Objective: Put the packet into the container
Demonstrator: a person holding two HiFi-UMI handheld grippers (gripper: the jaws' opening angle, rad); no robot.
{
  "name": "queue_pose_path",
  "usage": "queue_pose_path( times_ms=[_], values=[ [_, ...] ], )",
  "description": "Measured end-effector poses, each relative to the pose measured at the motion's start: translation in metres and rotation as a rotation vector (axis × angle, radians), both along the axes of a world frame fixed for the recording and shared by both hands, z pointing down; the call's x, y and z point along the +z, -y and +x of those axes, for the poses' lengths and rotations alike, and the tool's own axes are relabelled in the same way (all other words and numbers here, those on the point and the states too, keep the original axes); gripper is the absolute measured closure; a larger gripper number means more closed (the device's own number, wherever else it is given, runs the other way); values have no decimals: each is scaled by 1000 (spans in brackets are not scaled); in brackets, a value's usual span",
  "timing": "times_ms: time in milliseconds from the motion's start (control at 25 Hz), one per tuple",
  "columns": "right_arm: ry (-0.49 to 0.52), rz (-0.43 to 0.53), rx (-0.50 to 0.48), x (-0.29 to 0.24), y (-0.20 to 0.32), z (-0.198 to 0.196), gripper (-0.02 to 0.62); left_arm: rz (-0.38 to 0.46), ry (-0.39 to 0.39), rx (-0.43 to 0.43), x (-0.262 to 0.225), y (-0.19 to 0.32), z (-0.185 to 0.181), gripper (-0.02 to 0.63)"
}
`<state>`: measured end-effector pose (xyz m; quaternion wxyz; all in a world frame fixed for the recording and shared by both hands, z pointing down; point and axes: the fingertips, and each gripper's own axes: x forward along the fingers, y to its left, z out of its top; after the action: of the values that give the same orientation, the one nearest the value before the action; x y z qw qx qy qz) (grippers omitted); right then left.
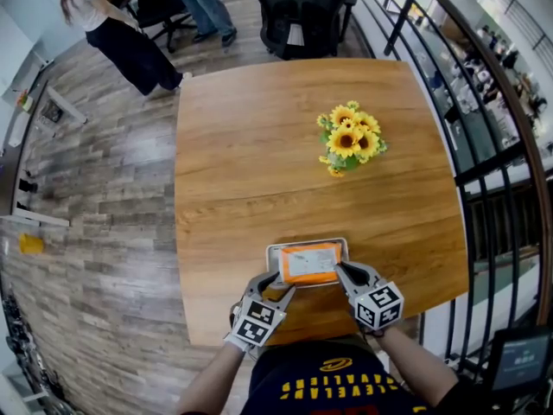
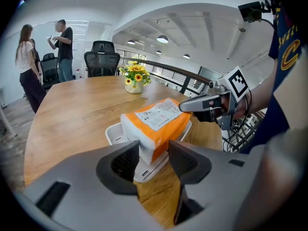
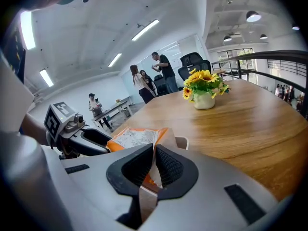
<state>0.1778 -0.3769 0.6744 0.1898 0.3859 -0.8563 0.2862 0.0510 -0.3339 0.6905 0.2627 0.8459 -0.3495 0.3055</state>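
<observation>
An orange and white packet (image 1: 310,263) lies in a shallow white container (image 1: 271,254) near the table's front edge. My left gripper (image 1: 282,284) is at the packet's near left corner. In the left gripper view its jaws (image 2: 154,160) are partly closed around the packet's white end (image 2: 144,146), above the container's rim (image 2: 113,133). My right gripper (image 1: 343,273) is at the near right corner. In the right gripper view it (image 3: 154,170) is shut on the packet's thin end flap (image 3: 161,138). The packet (image 3: 132,137) rests between both grippers.
A pot of yellow sunflowers (image 1: 348,139) stands further back on the round wooden table (image 1: 259,145). A black railing (image 1: 497,93) runs along the right. Office chairs (image 1: 298,11) and standing people (image 1: 117,33) are beyond the far edge.
</observation>
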Motion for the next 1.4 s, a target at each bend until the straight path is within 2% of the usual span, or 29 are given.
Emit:
queue_pose_path(
  times_ms=[440, 760, 920, 1120, 1240, 1400],
  values=[
    [-67, -43, -37, 30, -1, -2, 572, -77, 54, 9, 28, -9, 0, 411],
    [-89, -50, -41, 30, -4, -2, 571, -110, 45, -35, 20, -5, -6, 411],
    [-73, -56, -19, 27, -1, -1, 555, -130, -7, -104, 17, -2, -13, 411],
    [-39, -33, 15, 12, 1, 7, 554, -154, -131, -224, -5, 0, -22, 411],
    [-12, -5, 17, -2, 4, 6, 554, -139, -190, -281, -21, 6, -27, 411],
    [36, 20, 50, -26, 5, 5, 554, -75, -248, -294, -56, 12, -22, 411]
  ],
)
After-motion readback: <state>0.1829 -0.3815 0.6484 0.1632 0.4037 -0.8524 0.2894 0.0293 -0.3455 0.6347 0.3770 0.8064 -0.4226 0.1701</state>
